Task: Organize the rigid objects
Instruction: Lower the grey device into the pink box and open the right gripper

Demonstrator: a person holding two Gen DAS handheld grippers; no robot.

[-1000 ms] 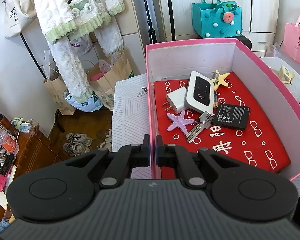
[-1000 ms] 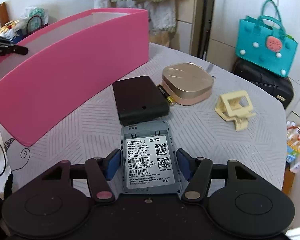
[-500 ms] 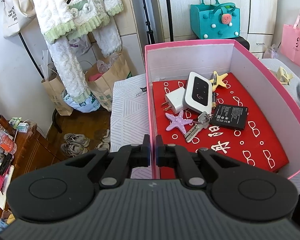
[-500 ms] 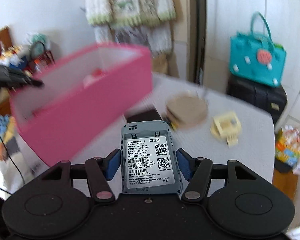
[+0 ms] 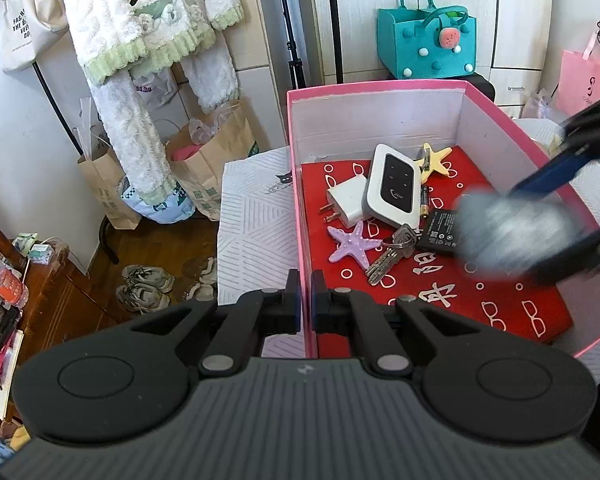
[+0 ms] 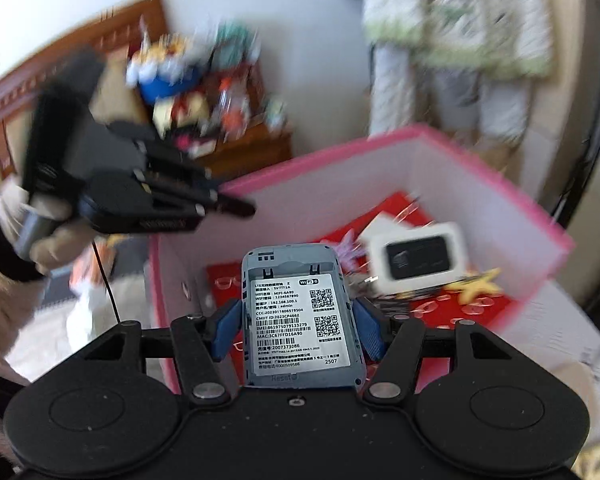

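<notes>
Your right gripper (image 6: 298,330) is clamped on a grey pocket Wi-Fi router (image 6: 300,320), its blue pads pressed against the two long sides, and it hangs over the open pink box (image 6: 480,168), above the red lining. The router is a flat rounded slab with its back cover off, so a white label with barcodes, two QR codes and a Wi-Fi mark faces up. Your left gripper (image 5: 305,300) is closed on the box's near-left wall, one finger on each side, seemingly steadying it. Inside the box (image 5: 380,92) already lie a white router with a black face (image 5: 392,190), a white plug adapter (image 5: 346,202), a purple starfish (image 5: 352,244), a yellow starfish (image 5: 434,160), a bunch of keys (image 5: 390,254), a black battery pack (image 5: 440,236) and a small battery (image 5: 423,204). So the sorting looks well under way, with this router about to join them once you lower and let go. The right wrist view is blurred, so you cannot tell from here what remains on the table outside the box.
</notes>
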